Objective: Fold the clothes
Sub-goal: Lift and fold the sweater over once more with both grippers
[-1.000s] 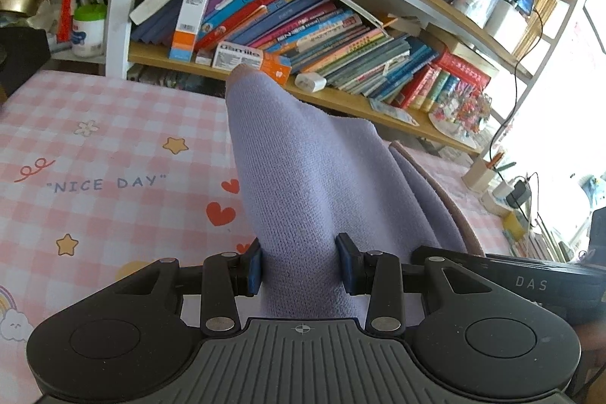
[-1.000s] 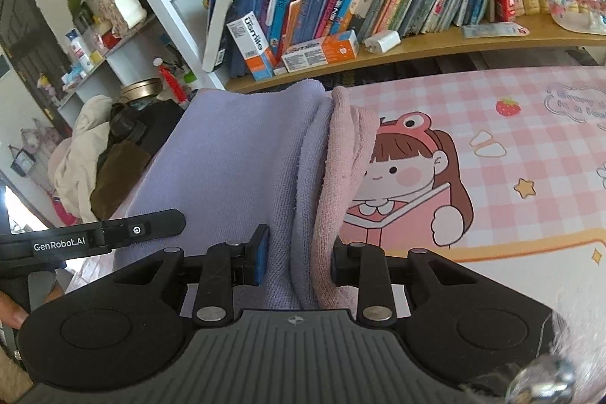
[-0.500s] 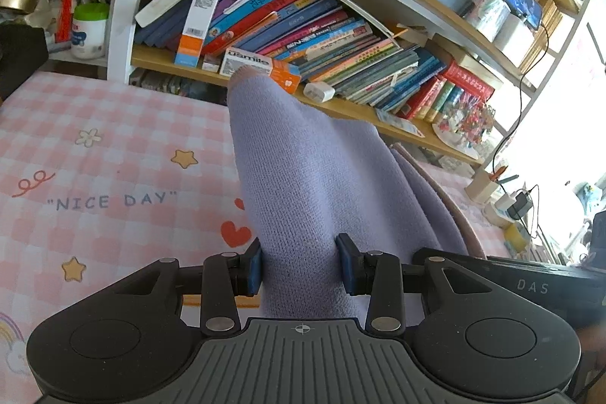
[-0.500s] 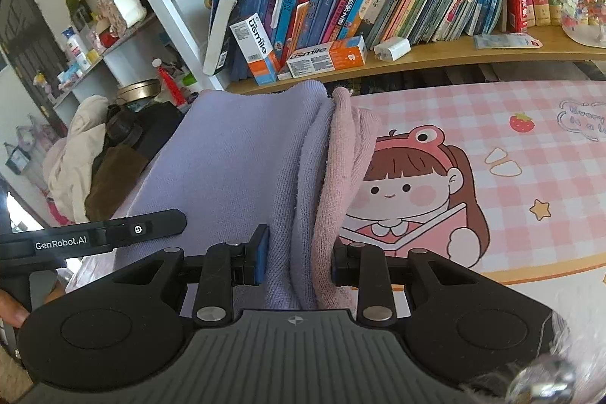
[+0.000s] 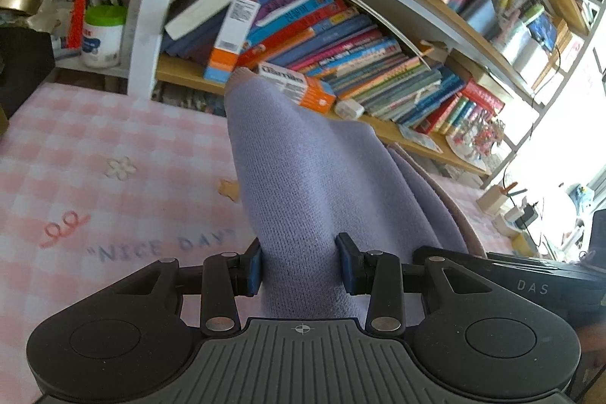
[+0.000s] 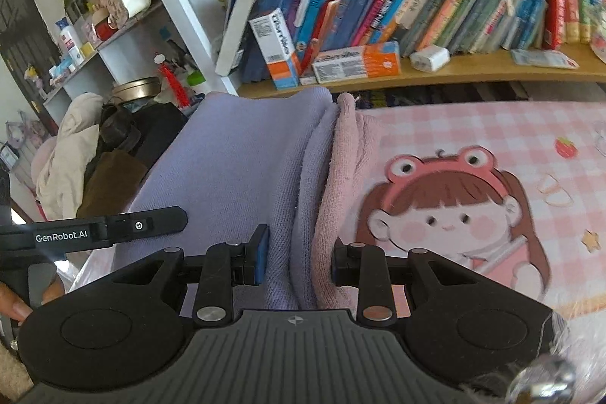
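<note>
I have the left tool (image 5: 299, 265) pinching a bunched edge of the lilac knit garment (image 5: 322, 184), and the right tool (image 6: 297, 262) pinching the other end, where the lilac layers sit against a pink fleecy lining (image 6: 341, 199). The garment hangs stretched between the two tools, lifted above the pink checked tabletop (image 5: 113, 177), with the bookshelf (image 6: 454, 69) close behind it.

My read is that this is soft, light and floppy cloth: it will sag wherever I am not supporting it, and the doubled layers could slide apart if the pinch loosens. It will not break, so a firm grip is safe. I would keep hold at the outer corners or along the folded edge, and lay it flat on the tabletop before making a crease.
</note>
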The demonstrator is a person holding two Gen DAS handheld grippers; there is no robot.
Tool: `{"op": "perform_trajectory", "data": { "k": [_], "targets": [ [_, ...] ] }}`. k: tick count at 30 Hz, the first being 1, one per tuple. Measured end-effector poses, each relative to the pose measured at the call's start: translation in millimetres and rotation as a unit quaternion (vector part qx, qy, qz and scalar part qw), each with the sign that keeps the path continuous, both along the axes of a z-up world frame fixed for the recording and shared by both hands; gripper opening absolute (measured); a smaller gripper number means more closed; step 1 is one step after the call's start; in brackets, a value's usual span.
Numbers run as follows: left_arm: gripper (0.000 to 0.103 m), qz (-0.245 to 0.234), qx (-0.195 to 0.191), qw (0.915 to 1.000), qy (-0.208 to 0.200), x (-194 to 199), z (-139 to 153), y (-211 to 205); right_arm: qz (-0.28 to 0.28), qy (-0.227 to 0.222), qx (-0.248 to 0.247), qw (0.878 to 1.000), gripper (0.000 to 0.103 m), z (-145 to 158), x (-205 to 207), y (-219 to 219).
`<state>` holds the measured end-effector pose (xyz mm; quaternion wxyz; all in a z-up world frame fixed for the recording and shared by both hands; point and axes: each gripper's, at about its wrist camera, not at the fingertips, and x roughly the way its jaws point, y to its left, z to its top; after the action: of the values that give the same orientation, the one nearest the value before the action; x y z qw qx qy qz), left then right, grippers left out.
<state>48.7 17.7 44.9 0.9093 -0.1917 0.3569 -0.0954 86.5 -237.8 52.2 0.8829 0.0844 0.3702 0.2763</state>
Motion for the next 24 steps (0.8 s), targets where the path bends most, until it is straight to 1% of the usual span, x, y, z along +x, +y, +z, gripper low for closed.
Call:
{"op": "perform_trajectory", "data": {
  "k": [3, 9, 14, 19, 24],
  "targets": [
    [0.038, 0.0, -0.006, 1.0, 0.004, 8, -4, 20, 0.0, -0.001, -0.003, 1.0, 0.027, 1, 11, 20],
    [0.038, -0.005, -0.019, 0.9995, 0.024, 34, -22, 56, -0.009, -0.003, -0.019, 1.0, 0.027, -4, 29, 55],
    [0.038, -0.011, -0.023, 0.999, 0.035, 66, -39, 70, -0.017, -0.003, -0.043, 0.999, 0.027, -14, 54, 75],
    [0.038, -0.014, -0.03, 0.9985, 0.044, 100, -58, 79, -0.021, 0.0, -0.059, 0.998, 0.027, -26, 86, 84],
    [0.038, -0.012, -0.023, 0.9988, 0.042, 127, -72, 84, -0.028, 0.004, -0.064, 0.998, 0.027, -42, 114, 91]
  ]
}}
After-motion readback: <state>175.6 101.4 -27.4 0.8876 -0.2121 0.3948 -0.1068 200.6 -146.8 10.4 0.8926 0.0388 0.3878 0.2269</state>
